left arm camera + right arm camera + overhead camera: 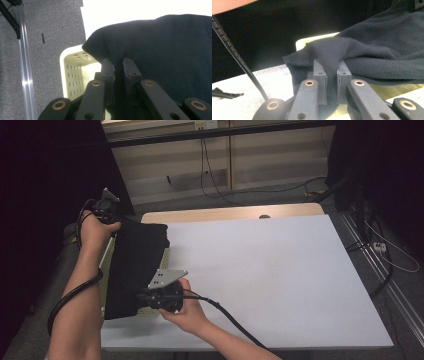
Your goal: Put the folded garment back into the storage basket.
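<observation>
Left claw (111, 220) sits at the far left edge of the worktop (280, 285), its jaws nearly together and pinching the far end of a black cloth (135, 270). In the left gripper view the same claw (118, 65) bites into the dark fabric (165, 52), which hangs over a corner of a pale yellow perforated basket (72, 75); grey carpet (55, 27) and a silver rail (25, 75) lie beyond.

Beneath the cloth, the basket's holed wall (106, 260) peeks out on the left side of the worktop. Right claw (147, 296) clamps the near end of the cloth, jaws drawn close on a fold, with a grey three-cornered plate (167, 277) on top and a black cable (225, 317) trailing toward the person. In the right gripper view this claw (332, 68) grips a bunched fold of the fabric (387, 55) above the basket's rim (317, 40).

Further right, the worktop spreads wide, covered by a white sheet, with a wooden strip (230, 213) at its far edge. Beyond it stands a light panelled wall (270, 160) with dangling wires; dark curtains (50, 165) flank the room, and cables (395, 260) lie on the carpet at right.
</observation>
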`<state>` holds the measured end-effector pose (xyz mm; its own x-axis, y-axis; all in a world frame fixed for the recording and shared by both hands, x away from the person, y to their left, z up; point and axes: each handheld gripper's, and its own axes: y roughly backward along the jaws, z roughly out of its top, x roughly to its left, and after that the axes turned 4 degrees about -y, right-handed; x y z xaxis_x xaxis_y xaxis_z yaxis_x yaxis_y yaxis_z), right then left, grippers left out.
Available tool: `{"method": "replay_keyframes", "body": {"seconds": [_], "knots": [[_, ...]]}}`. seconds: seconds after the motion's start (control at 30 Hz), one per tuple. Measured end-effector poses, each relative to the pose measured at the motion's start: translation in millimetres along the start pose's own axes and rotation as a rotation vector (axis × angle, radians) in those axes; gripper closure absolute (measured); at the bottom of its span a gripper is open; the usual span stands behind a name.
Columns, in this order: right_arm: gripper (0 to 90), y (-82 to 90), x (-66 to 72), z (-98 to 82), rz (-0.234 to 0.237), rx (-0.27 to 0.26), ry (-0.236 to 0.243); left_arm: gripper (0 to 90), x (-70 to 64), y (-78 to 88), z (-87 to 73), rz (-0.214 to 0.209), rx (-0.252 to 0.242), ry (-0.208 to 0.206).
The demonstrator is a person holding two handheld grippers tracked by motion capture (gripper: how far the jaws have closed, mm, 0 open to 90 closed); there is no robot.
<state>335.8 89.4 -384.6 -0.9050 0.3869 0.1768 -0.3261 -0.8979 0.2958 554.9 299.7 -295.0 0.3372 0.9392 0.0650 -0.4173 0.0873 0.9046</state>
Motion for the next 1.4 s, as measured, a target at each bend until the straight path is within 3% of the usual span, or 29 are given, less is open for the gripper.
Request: {"method": "replay_keyframes", "body": {"seconds": [0.07,0.1,0.13,0.17,0.2,0.23,0.3,0.4,0.47,0.67,1.0,1.4], "knots": [[81.0,-1.1,1.0,2.1,0.001,0.003,0.006,77.9,0.9,-2.1,-1.3,0.012,-0.027,0.002],[77.7,-2.1,1.6,2.1,-0.005,0.009,0.012,69.3,1.9,-3.7,-2.2,0.022,-0.045,-0.006],[64.8,-3.4,2.1,1.4,-0.005,0.017,0.02,55.5,2.6,-5.1,-3.1,0.013,-0.065,-0.012],[46.3,-4.8,2.5,0.3,-0.003,0.032,0.013,48.1,2.9,-5.4,-3.9,0.004,-0.071,-0.025],[40.3,-4.2,2.9,-0.7,-0.026,0.045,0.018,46.2,2.5,-5.6,-4.9,0.0,-0.073,-0.026],[40.8,-0.4,2.5,-1.4,-0.044,0.042,0.036,41.5,2.2,-5.7,-5.9,-0.004,-0.068,-0.024],[33.9,10.4,-0.8,-1.8,-0.045,0.004,0.024,35.3,1.3,-5.4,-8.2,-0.008,-0.071,-0.026],[24.8,27.8,-10.1,-2.3,-0.06,-0.001,0.0,31.4,-1.4,-4.7,-11.5,-0.027,-0.066,-0.03],[21.2,39.7,-17.0,-4.7,-0.078,-0.001,0.01,29.2,-3.9,-4.0,-13.2,-0.03,-0.065,-0.037],[16.7,69.5,-38.9,-16.6,-0.137,0.052,0.024,26.8,-11.6,-1.4,-15.6,-0.047,-0.069,-0.054],[15.8,103.9,-66.4,-47.1,-0.204,0.166,-0.01,24.6,-25.3,-5.7,-20.9,-0.084,-0.065,-0.075],[17.2,148.0,-90.3,-70.9,-0.248,0.204,-0.058,23.3,-35.5,-5.9,-27.4,-0.113,-0.063,-0.104]]}}
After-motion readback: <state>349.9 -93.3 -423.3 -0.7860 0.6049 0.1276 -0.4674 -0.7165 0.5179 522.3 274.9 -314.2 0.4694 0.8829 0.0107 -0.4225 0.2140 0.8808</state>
